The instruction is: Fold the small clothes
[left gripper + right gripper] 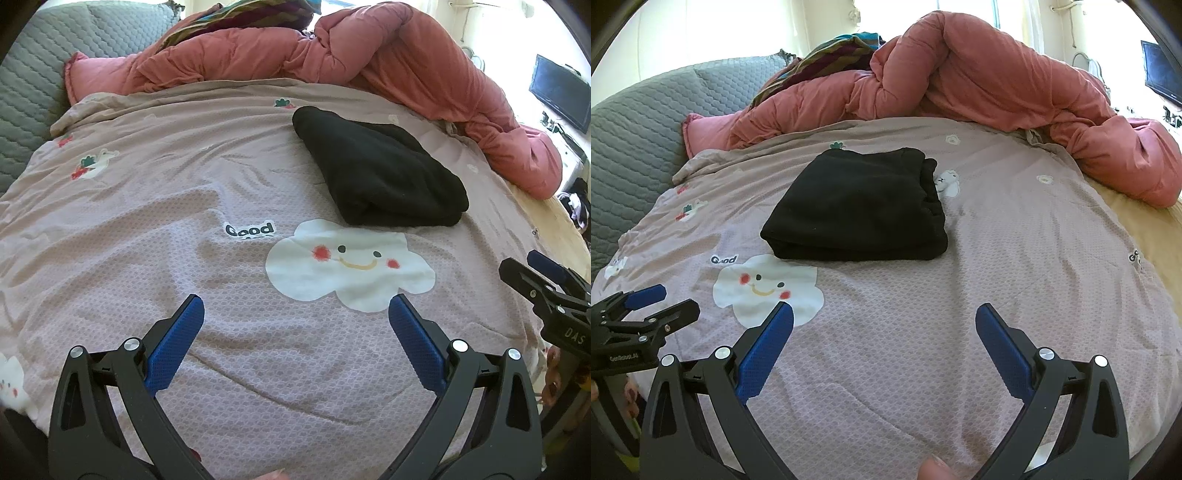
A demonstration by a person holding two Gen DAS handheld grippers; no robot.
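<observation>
On the far left you see the grey headboard (33,85), and below it the pink sheet (147,206) that covers the bed. Your left gripper (295,314) hovers low over this sheet with its fingers spread wide, and it holds nothing. Just ahead of it is the white cloud print (347,264) with the small word "Good" beside it. Behind the cloud lies the black garment (376,173), folded into a thick flat packet. It rests on the sheet, well apart from both grippers. Your right gripper (884,317) is on the right side, near the left one; its fingers are also spread and empty. At the back and to the right the red duvet (388,48) is heaped along the edge of the bed.

I judge the fold is finished or nearly so. The risk now is to spoil it. If you pinch only the top layer, the packet can open when you lift. The cloth is thick and soft, so the layers can slide if you drag it over the sheet. A finger can also catch the loose sheet together with the garment.

About containers: no basket, box or drawer is visible here, so the garment has no place to go except the bed.
</observation>
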